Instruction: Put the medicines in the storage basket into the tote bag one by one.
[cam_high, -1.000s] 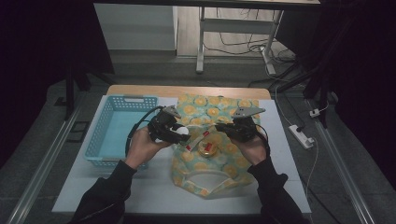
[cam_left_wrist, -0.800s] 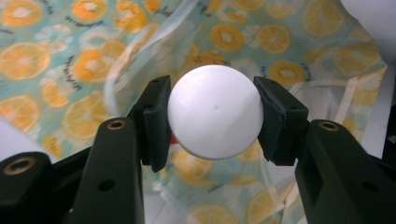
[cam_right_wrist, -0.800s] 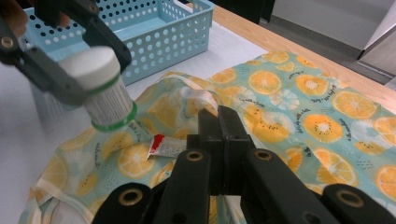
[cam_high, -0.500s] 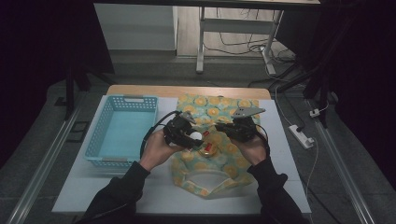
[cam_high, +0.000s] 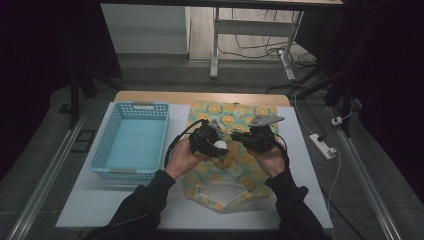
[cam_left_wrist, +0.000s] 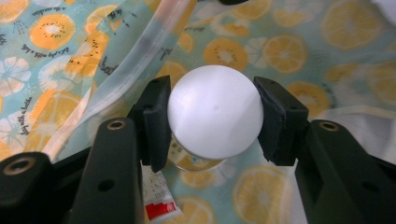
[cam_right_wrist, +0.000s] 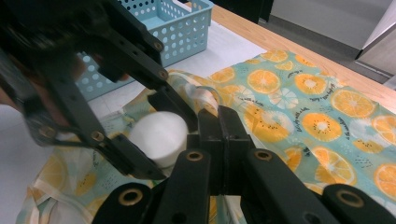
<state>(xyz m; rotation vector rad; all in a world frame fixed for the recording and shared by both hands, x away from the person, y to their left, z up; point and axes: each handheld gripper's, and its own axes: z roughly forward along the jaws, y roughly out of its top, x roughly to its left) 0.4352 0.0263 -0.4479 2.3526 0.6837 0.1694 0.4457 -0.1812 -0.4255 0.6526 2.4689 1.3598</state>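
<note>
White ball pinched between left tongs, over fruit-print bag; right tongs pressed together.

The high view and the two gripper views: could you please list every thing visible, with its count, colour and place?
Round-capped container: one, white cap, between the left gripper's pads, above the bag.
Bag: one, teal with orange fruit slices, flat on the table centre.
Basket: one, light blue, perforated, left of the bag.
Small packet: one, red and white, below the container.
Table: one, white top, wooden far edge.
Power strip: one, white, right of the table.
Left gripper: black, shut on the container.
Right gripper: black, jaws shut, beside the left one.
</note>
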